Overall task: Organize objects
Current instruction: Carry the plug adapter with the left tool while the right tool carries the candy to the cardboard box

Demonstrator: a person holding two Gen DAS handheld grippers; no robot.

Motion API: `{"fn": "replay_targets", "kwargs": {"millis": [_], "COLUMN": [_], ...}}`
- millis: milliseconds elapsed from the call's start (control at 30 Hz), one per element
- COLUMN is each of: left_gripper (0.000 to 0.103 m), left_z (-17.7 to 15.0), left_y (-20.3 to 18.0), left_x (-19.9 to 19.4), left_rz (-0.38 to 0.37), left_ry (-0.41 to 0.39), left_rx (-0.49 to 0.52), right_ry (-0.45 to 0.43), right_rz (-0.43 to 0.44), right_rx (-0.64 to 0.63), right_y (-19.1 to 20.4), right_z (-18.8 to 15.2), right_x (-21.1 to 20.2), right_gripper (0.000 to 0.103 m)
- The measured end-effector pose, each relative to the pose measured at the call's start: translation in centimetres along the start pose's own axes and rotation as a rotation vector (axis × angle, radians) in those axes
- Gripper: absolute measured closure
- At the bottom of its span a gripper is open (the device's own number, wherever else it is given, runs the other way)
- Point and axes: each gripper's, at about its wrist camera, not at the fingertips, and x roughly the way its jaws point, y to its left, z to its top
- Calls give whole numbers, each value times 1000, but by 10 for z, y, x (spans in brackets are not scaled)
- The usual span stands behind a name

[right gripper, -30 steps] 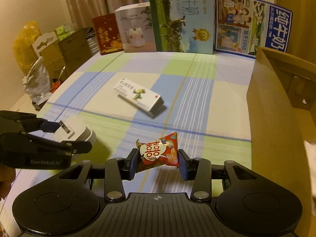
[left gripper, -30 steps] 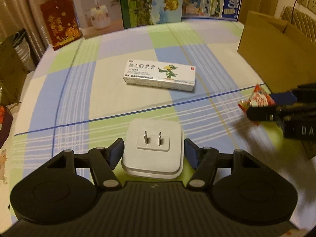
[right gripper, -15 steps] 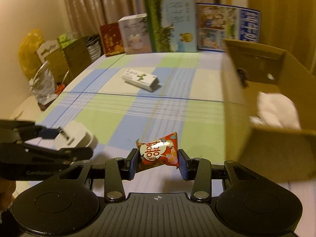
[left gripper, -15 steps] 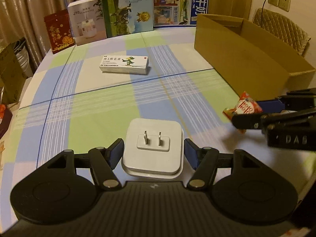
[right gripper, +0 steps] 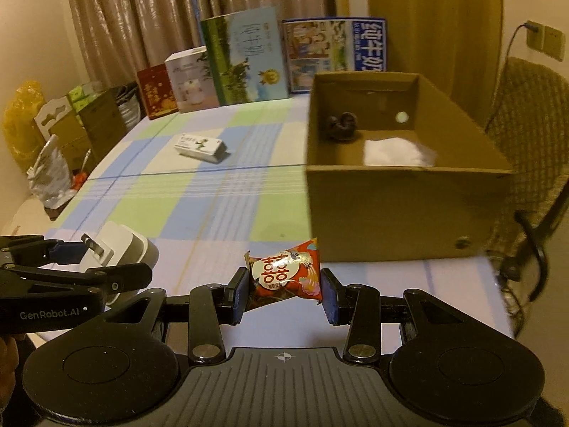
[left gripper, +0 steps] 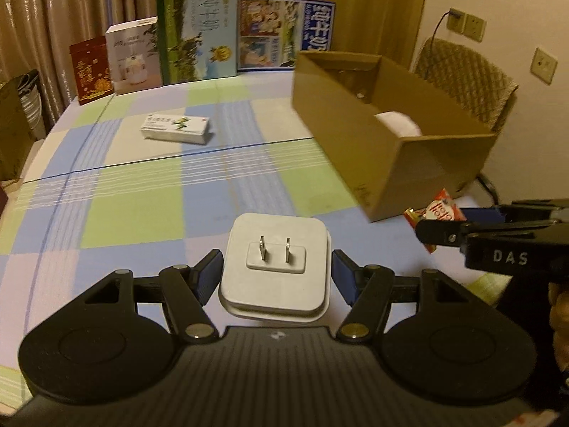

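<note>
- The left gripper is matte black plastic, with a ribbed grey panel along its near edge and a round disc moulded on each side.
- Its fingers carry dark blue pads; silver screws sit at the joints of the linkage.
- The right gripper has the same build, with a small crosshair mark on its ribbed panel.
- White lettering runs along the gripper sides: "GenRobot.AI" on the left one, "DAS" on the right.
- A sliver of bare skin shows behind each.

Matt white plastic charger with shiny metal prongs, glossy crinkled foil snack packet, plain matt cardboard box, soft checked cloth tablecloth.
</note>
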Motion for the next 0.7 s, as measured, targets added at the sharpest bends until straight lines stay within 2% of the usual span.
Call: {"fn": "replay_targets", "kwargs": {"millis": [300, 700], "left_gripper": [42, 42], "left_z": [3, 7], "left_y": [-41, -69], "left_x": [-7, -17], "left_rz": [-38, -53], "left_ry": [10, 6], "left_rx": [-4, 17], "right_ry": [-24, -50], "right_rz": [-37, -57], "right_rx": [46, 91], "right_y": [-28, -48], "right_z": [-3, -5], "right_x": [-31, -52], "right_gripper": [64, 64]}}
